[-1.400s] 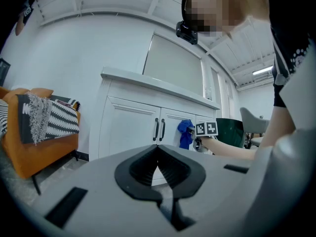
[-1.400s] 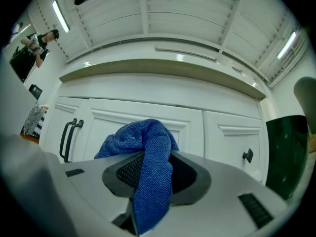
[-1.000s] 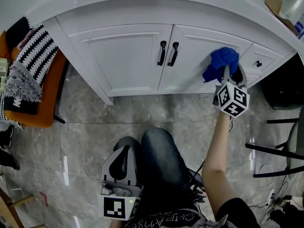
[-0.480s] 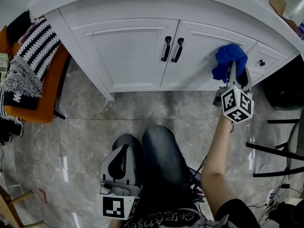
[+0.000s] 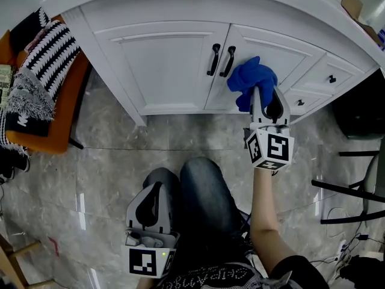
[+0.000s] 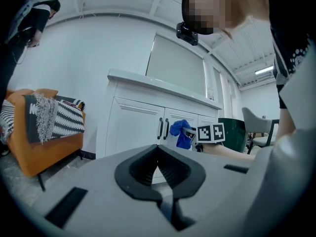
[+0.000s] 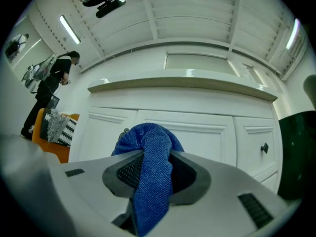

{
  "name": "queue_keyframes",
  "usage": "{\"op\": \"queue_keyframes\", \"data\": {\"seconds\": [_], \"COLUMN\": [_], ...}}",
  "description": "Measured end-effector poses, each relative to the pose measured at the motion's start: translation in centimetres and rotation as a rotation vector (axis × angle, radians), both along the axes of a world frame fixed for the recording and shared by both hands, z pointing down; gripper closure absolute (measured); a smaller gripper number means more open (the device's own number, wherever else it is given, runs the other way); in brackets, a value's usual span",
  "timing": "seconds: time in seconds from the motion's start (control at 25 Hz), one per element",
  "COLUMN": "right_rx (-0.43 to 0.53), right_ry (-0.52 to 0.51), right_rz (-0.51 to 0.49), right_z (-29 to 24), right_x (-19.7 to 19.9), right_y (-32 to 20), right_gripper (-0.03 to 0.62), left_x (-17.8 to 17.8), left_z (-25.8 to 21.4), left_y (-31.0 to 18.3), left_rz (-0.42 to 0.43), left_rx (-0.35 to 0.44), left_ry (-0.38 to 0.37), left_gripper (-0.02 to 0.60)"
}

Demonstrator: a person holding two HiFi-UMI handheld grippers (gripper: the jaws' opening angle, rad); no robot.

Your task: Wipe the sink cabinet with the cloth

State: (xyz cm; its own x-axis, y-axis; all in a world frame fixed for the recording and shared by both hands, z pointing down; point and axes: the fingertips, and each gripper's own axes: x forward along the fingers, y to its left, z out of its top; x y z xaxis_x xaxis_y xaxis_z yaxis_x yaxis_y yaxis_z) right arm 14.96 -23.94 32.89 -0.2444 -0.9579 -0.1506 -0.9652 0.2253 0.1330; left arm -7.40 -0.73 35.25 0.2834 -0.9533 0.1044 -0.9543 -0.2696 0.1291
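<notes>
Right tongs [image 5: 266, 96], clenching the blue cloth [image 5: 249, 78], slid toward nine o'clock along the cabinet door [image 5: 283, 54]; mid-wipe, probably left door [image 5: 162, 65] next. Left tongs [image 5: 155, 197] clenched, empty.

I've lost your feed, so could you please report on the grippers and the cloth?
Right gripper shut on cloth, at right door. Left gripper shut, empty, low by the knee. Handles just left of cloth.

Blue cloth [image 5: 248, 79], white cabinet [image 5: 162, 65] — blk handles [image 5: 213, 59]
</notes>
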Motion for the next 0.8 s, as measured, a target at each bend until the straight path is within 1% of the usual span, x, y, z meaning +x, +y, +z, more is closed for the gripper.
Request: {"op": "queue_keyframes", "data": {"seconds": [0.16,0.28,0.6,0.8], "right_rx": [-0.076,-0.112,-0.129,-0.133], "right_ry": [0.020,0.034,0.052,0.090], "right_rz": [-0.069,-0.092,-0.093,-0.097], "right_z": [3.5,5.1,5.7,6.1], "right_x": [-2.6,-3.6,-3.6,-3.4], "right_y": [-1.1,-2.1,-4.6,-6.0], "right_gripper": [0.456,0.456,0.459,0.461], "left_x": [-0.4,-0.6,-0.3,0.3], "left_z": [-0.1,-0.1,0.0,0.0], "left_y": [0.2,0.4,0.3,-0.1], "left_rz": [-0.008,-0.012,0.000,0.012], "left_rx": [0.005,0.005,-0.002,-0.004], "left_ry": [-0.002,-0.007,-0.007,-0.003], "left_gripper": [0.577,0.577,0.577,0.577]}}
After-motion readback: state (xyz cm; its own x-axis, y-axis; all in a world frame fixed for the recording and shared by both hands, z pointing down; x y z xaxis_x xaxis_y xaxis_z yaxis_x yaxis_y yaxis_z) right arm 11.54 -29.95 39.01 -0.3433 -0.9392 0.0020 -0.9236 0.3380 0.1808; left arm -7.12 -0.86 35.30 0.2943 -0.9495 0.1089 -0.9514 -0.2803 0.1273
